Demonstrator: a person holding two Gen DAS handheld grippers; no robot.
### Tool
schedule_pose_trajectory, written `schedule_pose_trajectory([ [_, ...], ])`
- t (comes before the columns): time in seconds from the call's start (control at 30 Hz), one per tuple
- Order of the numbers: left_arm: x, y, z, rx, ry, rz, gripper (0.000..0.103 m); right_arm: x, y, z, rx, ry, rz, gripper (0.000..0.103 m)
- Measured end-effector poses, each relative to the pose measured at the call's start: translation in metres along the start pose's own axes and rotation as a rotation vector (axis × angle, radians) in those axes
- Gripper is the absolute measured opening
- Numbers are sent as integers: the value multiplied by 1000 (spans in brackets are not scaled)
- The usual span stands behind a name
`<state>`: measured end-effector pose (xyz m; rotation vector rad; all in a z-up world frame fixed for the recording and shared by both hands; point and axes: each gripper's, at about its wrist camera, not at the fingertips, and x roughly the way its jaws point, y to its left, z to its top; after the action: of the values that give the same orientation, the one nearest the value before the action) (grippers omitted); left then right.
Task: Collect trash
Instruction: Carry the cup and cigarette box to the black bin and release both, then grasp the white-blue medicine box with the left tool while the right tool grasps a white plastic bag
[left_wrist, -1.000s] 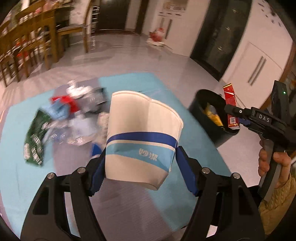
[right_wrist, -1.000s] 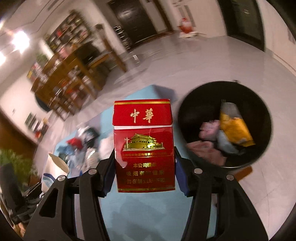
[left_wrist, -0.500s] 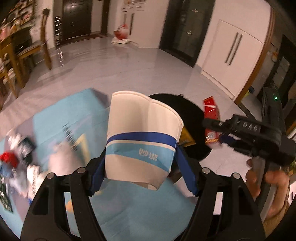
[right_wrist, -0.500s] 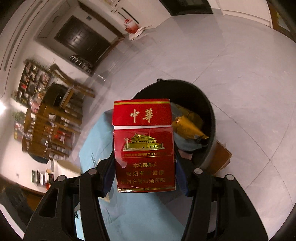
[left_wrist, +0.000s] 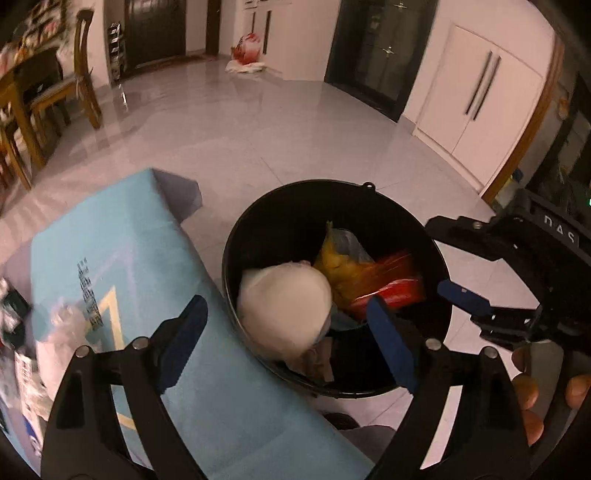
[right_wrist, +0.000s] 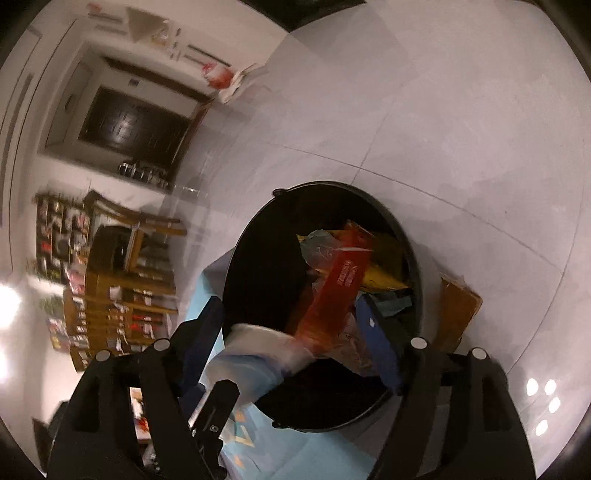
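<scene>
**Both grippers open over the black bin, cup and red pack loose inside it**

The left gripper (left_wrist: 291, 332) points down at the black bin (left_wrist: 236, 254), its blue pads spread wide and its jaws opening, with nothing pressed between them. The white paper cup (left_wrist: 284, 314) shows between the fingers in the left wrist view, apart from both pads, blurred, lying within the bin's opening against the near wall. Just beyond it in the bin are a yellow wrapper (left_wrist: 340, 266) and the red cigarette pack (left_wrist: 391, 284), also blurred.

The right gripper (right_wrist: 295, 339) is tilted over the same bin (right_wrist: 258, 258) with its jaws opening too. The red pack (right_wrist: 336, 295) appears as a long smeared streak between the fingers, touching neither pad, over the rubbish inside the bin. The paper cup (right_wrist: 251, 354) is a pale blur low at the bin's near rim. Whether either item has already settled on the rubbish cannot be told from the blur.

In the left wrist view the right gripper (left_wrist: 454, 266) reaches in from the right edge over the bin's rim, held by a hand (left_wrist: 535, 391) whose fingers wrap its handle. The bin stands on a pale tiled floor (left_wrist: 258, 129), touching the edge of a light blue mat (left_wrist: 122, 236); more scattered litter (left_wrist: 22, 332) lies at the mat's far left. A brown cardboard piece (right_wrist: 458, 314) lies just beside the bin
</scene>
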<state>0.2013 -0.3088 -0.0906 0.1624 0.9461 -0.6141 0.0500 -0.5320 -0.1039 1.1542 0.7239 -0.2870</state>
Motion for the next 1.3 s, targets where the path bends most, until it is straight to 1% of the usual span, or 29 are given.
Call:
schedule_pose_trajectory([
  [0.2,-11,17,-7,-30,-19,-16,88,1,3,-3,13,13,1,75],
  [0.33,-35,38,-28,-67,-44,-4,90,2,17,-7,-35,16,8,75],
  [0.47,-56,67,-51,-122,-47,-3,90,6,40,-20,-143,34,6,75],
  [0.57,-76,97,-76,-188,-53,9,90,11,60,-37,-232,54,6,75],
  [0.63,-94,124,-98,-251,-66,17,90,14,74,-52,-296,77,18,75],
  [0.67,-100,131,-105,-266,-68,22,90,16,81,-58,-325,89,26,75],
  [0.73,-119,157,-124,-308,-87,55,90,19,93,-74,-392,118,47,75],
  [0.77,-129,173,-135,-326,-92,86,90,20,100,-82,-421,128,52,75],
  [0.83,-142,196,-149,-347,-90,127,90,23,112,-98,-497,144,58,75],
  [0.87,-150,212,-156,-355,-81,160,90,25,119,-108,-536,157,61,75],
  [0.93,-161,235,-163,-356,-75,219,90,29,128,-124,-591,192,77,75],
  [1.0,-172,255,-166,-358,-76,253,90,33,135,-140,-639,230,89,75],
  [1.03,-178,265,-166,-362,-79,258,90,36,139,-149,-669,244,87,75],
  [1.1,-183,278,-163,-368,-86,242,91,43,148,-165,-724,258,68,75],
  [1.2,-182,293,-164,-393,-105,202,92,56,153,-180,-774,268,35,75],
  [1.27,-175,302,-171,-442,-111,161,93,65,156,-189,-797,271,4,75],
  [1.3,-168,305,-174,-481,-103,128,93,70,158,-193,-806,273,-12,75],
])
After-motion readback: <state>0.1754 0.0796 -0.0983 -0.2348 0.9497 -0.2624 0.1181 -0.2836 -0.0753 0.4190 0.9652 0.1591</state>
